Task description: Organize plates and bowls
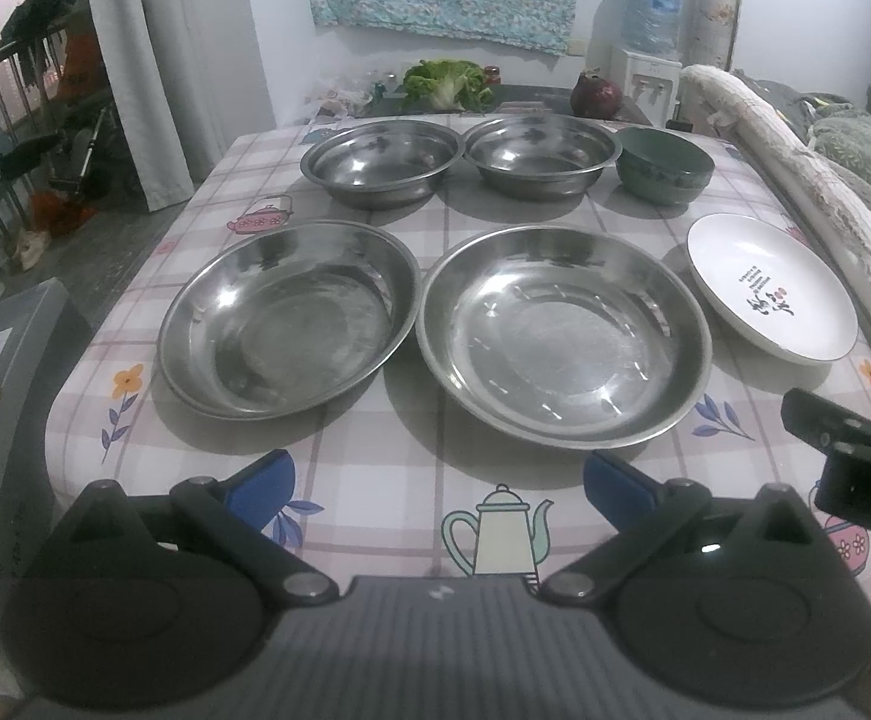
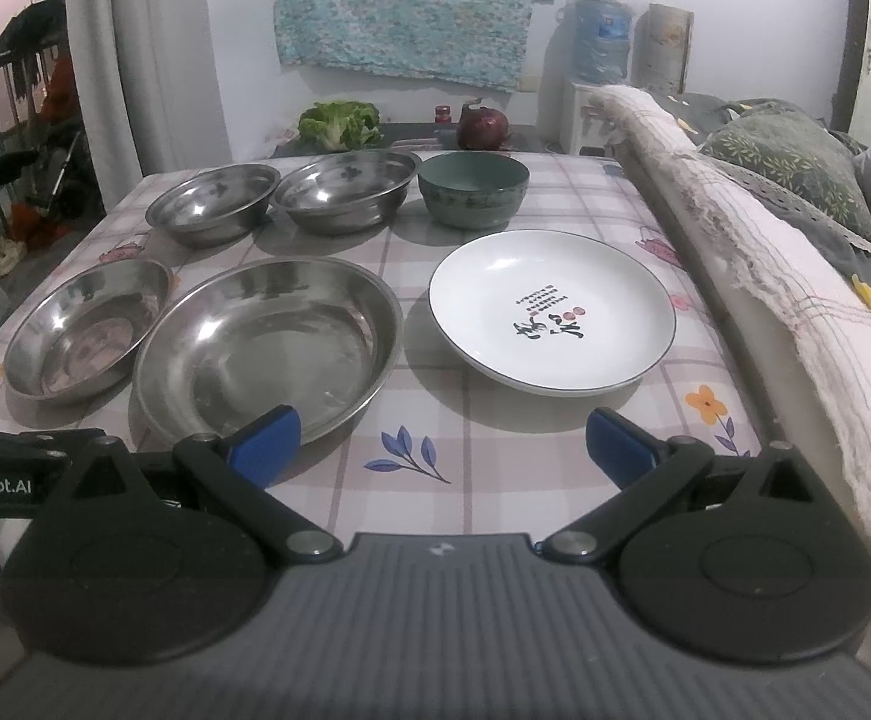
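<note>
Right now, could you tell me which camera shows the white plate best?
The right wrist view: the white plate sits near the centre, whole, with its printed characters clear. The left wrist view shows it off to the right edge, smaller and skewed.

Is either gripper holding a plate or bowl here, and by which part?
Nothing is held. The left gripper and right gripper are both open, short of the dishes.
</note>
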`<action>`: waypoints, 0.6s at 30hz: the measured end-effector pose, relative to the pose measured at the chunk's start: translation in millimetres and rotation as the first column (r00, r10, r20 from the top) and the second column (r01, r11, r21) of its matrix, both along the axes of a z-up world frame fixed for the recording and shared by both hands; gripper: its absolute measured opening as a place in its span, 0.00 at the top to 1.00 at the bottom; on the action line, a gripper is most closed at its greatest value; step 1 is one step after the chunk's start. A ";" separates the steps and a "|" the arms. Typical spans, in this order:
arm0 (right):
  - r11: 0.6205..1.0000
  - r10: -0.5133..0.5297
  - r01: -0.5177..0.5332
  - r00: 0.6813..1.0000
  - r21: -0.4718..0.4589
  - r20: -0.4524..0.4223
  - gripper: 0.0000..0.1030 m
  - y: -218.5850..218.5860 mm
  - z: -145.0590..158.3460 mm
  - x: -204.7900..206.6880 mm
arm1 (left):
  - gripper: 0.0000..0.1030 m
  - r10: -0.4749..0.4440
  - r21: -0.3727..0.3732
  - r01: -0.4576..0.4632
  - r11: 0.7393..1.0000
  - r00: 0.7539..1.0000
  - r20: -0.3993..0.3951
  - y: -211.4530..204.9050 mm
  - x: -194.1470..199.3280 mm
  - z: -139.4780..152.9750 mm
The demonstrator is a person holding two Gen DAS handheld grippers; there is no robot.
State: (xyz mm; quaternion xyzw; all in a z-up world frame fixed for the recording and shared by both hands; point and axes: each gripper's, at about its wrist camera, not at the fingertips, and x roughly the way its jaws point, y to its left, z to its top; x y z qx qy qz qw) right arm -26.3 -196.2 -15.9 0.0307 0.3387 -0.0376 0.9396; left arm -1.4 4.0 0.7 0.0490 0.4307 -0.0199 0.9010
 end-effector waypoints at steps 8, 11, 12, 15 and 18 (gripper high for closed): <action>1.000 0.001 -0.001 1.000 0.000 -0.001 0.01 0.8 -0.3 0.3 | 0.00 0.002 -0.002 -0.002 1.000 1.000 -0.004 2.5 -0.6 0.6; 1.000 0.002 -0.002 1.000 -0.001 -0.005 0.01 1.8 -0.8 1.1 | 0.00 0.003 -0.002 -0.003 1.000 1.000 -0.007 3.2 -0.1 -0.5; 1.000 0.003 -0.003 1.000 -0.001 -0.006 0.01 1.8 -1.1 1.4 | 0.00 0.004 -0.001 -0.004 1.000 1.000 -0.008 3.3 0.2 -0.9; 1.000 0.004 -0.004 1.000 -0.001 -0.009 0.01 2.6 -1.8 2.0 | 0.00 0.006 -0.001 -0.006 1.000 1.000 -0.013 2.0 1.2 -2.8; 1.000 0.007 -0.007 1.000 0.000 -0.012 0.01 2.9 -2.9 2.9 | 0.00 0.007 0.000 -0.007 1.000 1.000 -0.016 1.3 1.5 -3.6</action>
